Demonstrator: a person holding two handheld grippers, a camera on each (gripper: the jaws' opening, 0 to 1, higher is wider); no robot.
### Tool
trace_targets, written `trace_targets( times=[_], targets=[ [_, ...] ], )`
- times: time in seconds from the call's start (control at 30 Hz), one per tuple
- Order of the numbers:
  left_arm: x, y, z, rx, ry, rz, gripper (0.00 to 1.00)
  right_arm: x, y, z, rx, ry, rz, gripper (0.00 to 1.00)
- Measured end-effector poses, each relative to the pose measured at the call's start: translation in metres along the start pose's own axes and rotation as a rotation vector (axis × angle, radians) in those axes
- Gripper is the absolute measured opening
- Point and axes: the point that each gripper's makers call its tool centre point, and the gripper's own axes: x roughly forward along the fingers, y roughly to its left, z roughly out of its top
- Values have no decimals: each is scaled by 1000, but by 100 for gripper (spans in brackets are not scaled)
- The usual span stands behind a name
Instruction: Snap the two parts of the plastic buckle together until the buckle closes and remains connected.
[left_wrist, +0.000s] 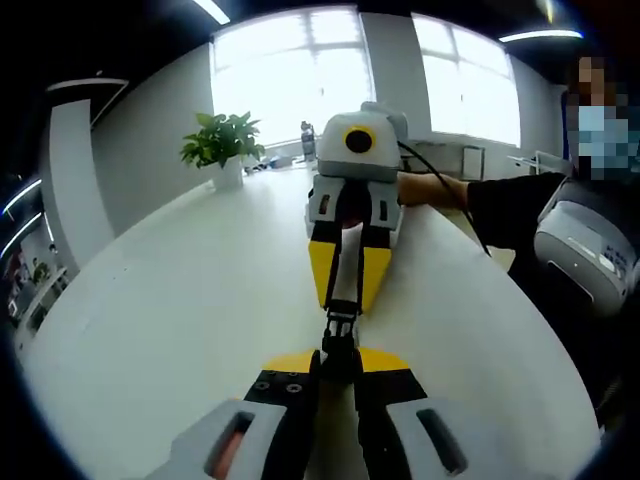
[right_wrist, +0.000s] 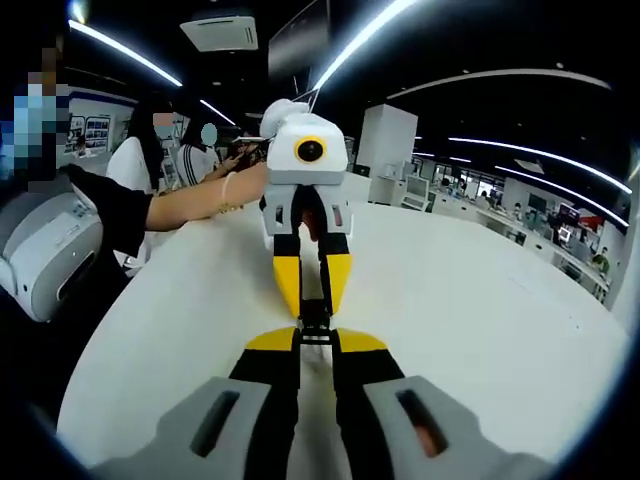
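Over the white table (left_wrist: 170, 300), my two grippers meet tip to tip. A small black plastic buckle (left_wrist: 340, 335) spans the short gap between them. In the left gripper view, my left gripper (left_wrist: 338, 362) rises from the bottom with its yellow-tipped jaws shut on the buckle's near part. My right gripper (left_wrist: 345, 305) comes from above, shut on the far part, with a pale strap between its fingers. The right gripper view mirrors this: the right gripper (right_wrist: 315, 345) is below, the left gripper (right_wrist: 313, 300) is opposite, and the buckle (right_wrist: 314, 326) is between. The two parts touch; whether they are latched I cannot tell.
A potted plant (left_wrist: 222, 150) stands at the table's far edge by the windows. A person's forearm (right_wrist: 195, 208) reaches in behind the left gripper. A grey-white device (left_wrist: 590, 250) hangs at the person's side. Other people (right_wrist: 150, 140) stand behind. Bare tabletop (right_wrist: 480, 300) lies on both sides.
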Motion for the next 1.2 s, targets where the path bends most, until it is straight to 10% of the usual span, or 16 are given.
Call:
trace_targets(
  times=[0.9,1.2],
  targets=[
    [7,-13,5,-31,-8,-55,13,3,14,-1,-57,16,47,5],
    [7,-9,5,-49,-9,-40,13,-11,-35,-1,-26,9,-194,10]
  ],
)
